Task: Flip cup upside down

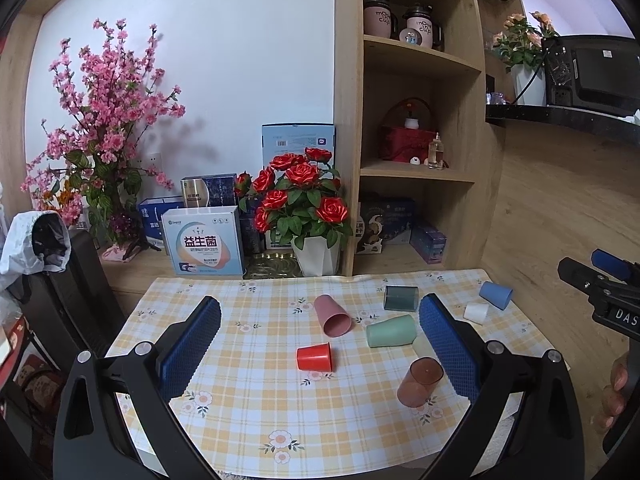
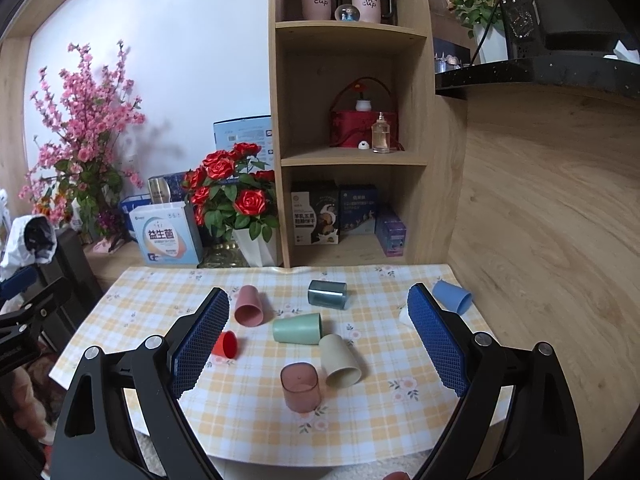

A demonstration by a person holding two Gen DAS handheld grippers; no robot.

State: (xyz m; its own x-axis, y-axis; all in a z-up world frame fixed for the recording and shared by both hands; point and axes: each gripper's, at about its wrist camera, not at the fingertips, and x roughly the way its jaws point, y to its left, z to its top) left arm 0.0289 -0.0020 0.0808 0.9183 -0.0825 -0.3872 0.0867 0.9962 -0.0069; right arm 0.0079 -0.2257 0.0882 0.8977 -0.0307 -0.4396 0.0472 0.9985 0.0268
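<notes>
Hovering with fingers spread and holding nothing, left hand-held gripper and right hand-held gripper face the tabletop; translucent brown cup stands inverted, beige cup, green cup, red cup lie empty.

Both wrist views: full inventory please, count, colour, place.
Cups lying on their sides: 7; pink, red, mint green, beige, dark teal, blue, white; scattered over the tablecloth.
Translucent brown cup: 1, standing base up, near front edge.
Tablecloth: 1, yellow and white check with flowers.
Red rose pot: 1, white pot, behind the table.
Pink blossom branch: 1, far left.
Boxes: several, blue and white, around the flowers and on the bottom shelf.
Wooden shelf: 1; two pink mugs on top shelf; red basket and bottle in the middle.
Left gripper: blue fingers, open, empty.
Right gripper: blue fingers, open, empty.
</notes>
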